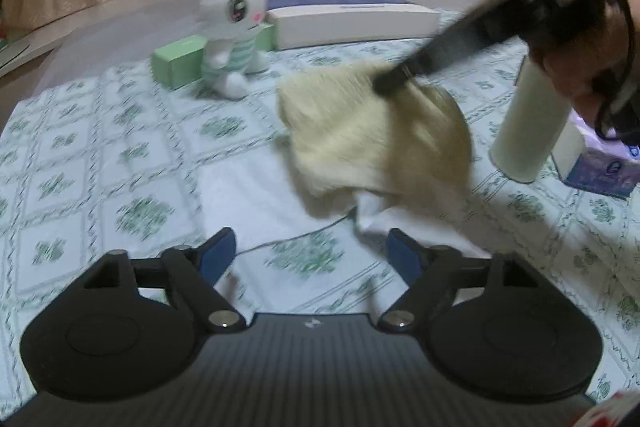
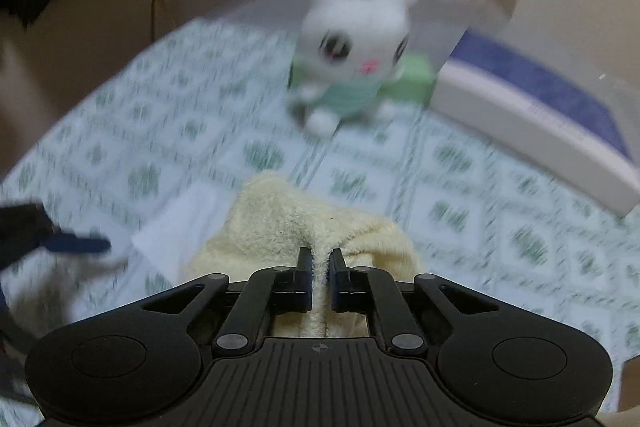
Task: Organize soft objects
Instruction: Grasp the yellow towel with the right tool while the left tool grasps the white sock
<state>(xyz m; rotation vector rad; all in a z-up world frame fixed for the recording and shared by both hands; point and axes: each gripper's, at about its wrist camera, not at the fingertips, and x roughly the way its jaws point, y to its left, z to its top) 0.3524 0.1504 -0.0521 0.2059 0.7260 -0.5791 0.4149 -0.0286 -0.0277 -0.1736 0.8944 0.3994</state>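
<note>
Right wrist view: a fold of the cream terry towel (image 2: 288,227) is pinched between the pressed-together jaws of the right gripper (image 2: 320,263), the rest of it bunched just ahead of and under the fingers. Well beyond the jaws, a white plush rabbit (image 2: 352,47) is seen sitting against a green box (image 2: 416,75) on the green-patterned sheet (image 2: 480,187). Left wrist view: the left gripper (image 1: 312,247) is held with jaws spread wide and nothing between them, the towel lying just ahead, to the right.
</note>
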